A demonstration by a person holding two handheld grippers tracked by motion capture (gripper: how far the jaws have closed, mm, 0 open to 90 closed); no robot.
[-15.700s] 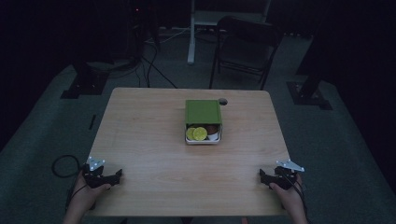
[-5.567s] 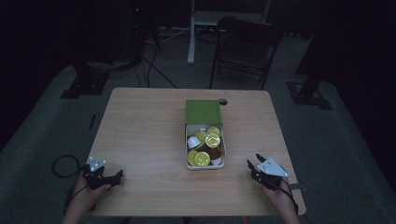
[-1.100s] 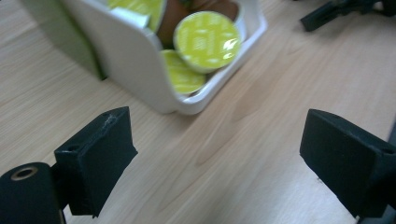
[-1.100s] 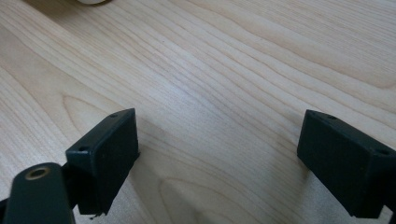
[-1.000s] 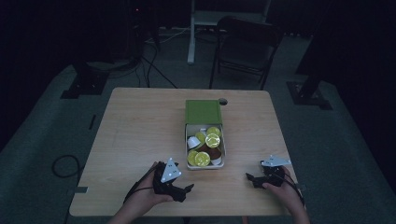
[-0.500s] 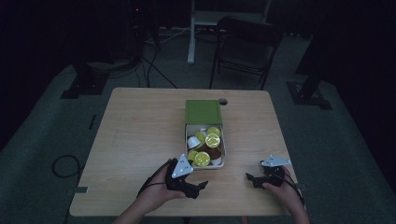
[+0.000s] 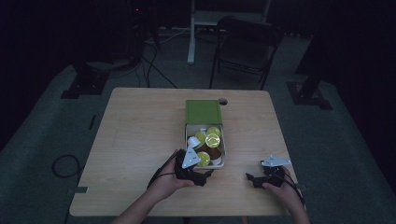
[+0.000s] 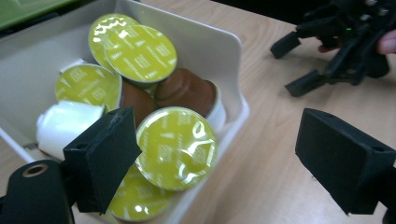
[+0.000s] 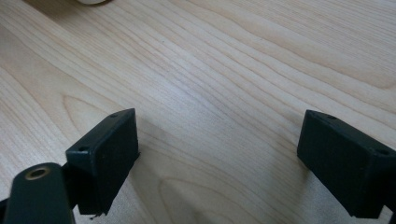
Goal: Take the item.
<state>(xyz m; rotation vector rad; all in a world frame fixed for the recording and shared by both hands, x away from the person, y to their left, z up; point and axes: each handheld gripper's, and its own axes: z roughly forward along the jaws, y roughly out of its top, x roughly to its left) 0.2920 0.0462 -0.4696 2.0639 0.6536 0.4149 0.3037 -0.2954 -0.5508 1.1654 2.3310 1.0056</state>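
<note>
My left tool (image 7: 204, 176) has travelled across the light wooden tabletop (image 7: 140, 135) to the near end of the white open tray of coffee capsules (image 8: 231, 56). Its jaws have just been narrowing yet remain spread, gripping nothing; the nearest green-foil-lidded capsule (image 8: 175, 147) lies between them, untouched. My right tool (image 7: 254, 179) rests spread, unmoved. Judgement: pickup imminent.

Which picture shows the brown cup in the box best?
The left gripper view: the brown cup lies close and sharp among green-lidded ones. In the high view it is a small dark spot. The right gripper view looks at the table.
</note>
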